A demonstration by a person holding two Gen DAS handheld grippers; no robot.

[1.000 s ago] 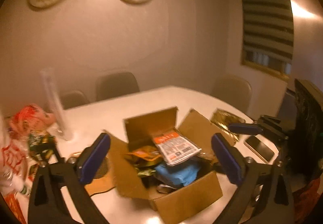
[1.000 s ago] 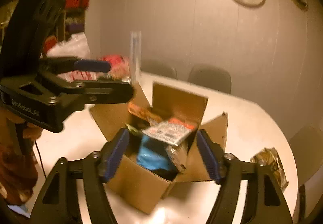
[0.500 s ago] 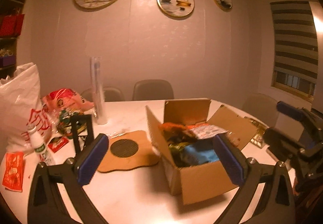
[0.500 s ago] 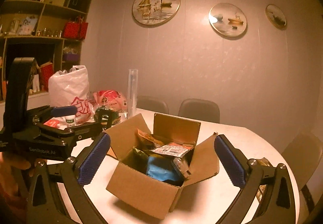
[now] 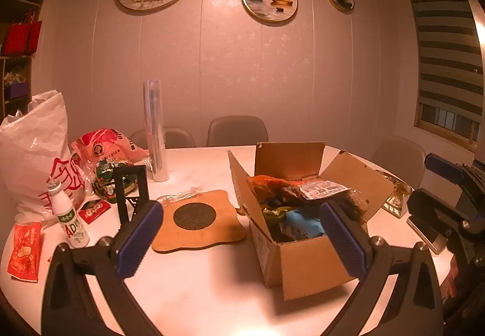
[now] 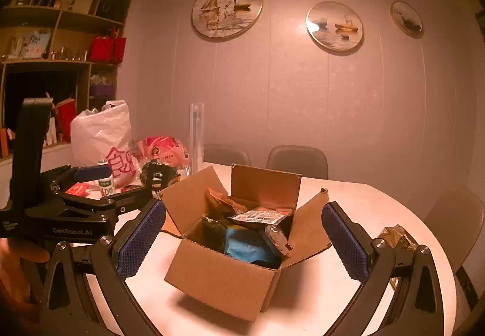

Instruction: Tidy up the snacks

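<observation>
Both claws, left (image 5: 242,240) and right (image 6: 242,240), gape empty. The snack-filled box (image 6: 233,245) sits mid-frame on the tabletop (image 5: 197,284). Likely risk: a reaching claw snags a flap and tips it.

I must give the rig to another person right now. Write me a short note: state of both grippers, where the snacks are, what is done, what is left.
Left gripper: open, holds nothing, above the table.
Right gripper: open, holds nothing, facing the cardboard box.
Box: flaps open, several snack packets inside, a blue packet among them.
Still outside: gold packet right of the box; red packet and small red packet at the table's left, by the white bag.
Done: box partly filled. Left: probably the loose packets.
</observation>
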